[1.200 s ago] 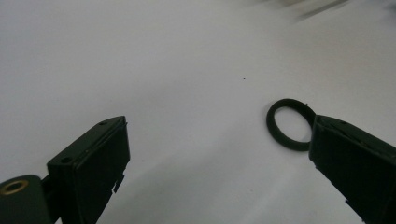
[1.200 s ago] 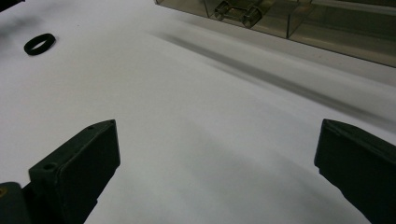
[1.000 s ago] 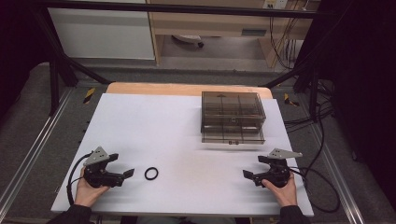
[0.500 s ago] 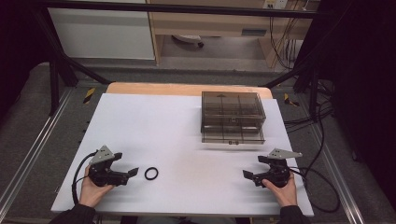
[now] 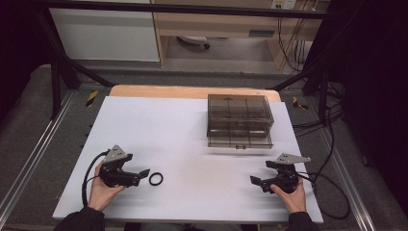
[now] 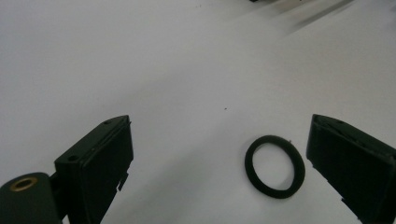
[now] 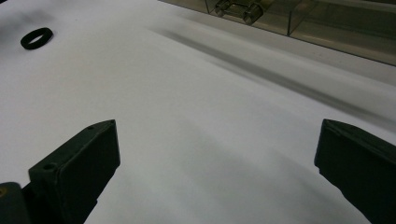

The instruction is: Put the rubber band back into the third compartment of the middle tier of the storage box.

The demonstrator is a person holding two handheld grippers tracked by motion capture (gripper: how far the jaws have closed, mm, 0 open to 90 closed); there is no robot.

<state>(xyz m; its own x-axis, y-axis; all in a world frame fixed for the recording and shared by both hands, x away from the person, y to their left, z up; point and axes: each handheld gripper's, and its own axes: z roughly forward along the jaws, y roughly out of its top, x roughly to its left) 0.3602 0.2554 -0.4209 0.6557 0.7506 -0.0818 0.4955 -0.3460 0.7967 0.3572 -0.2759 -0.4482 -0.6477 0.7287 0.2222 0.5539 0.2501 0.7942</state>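
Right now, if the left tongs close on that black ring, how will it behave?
The ring lies flat, so it probably won't roll. It looks thin and light, so it may skid on the smooth white table. Possibly rubbery; it might flex when the left tongs squeeze it.

Smoky clear compartment box (image 5: 239, 120) on the white worktop (image 5: 159, 125), toward its far right; pale cabinet (image 5: 106, 31) beyond the far edge.

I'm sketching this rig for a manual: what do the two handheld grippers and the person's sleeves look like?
The left gripper and right gripper are black, each topped by a grey three-cornered plate, with flat rectangular jaws. A black cable trails from each. The sleeves look dark.
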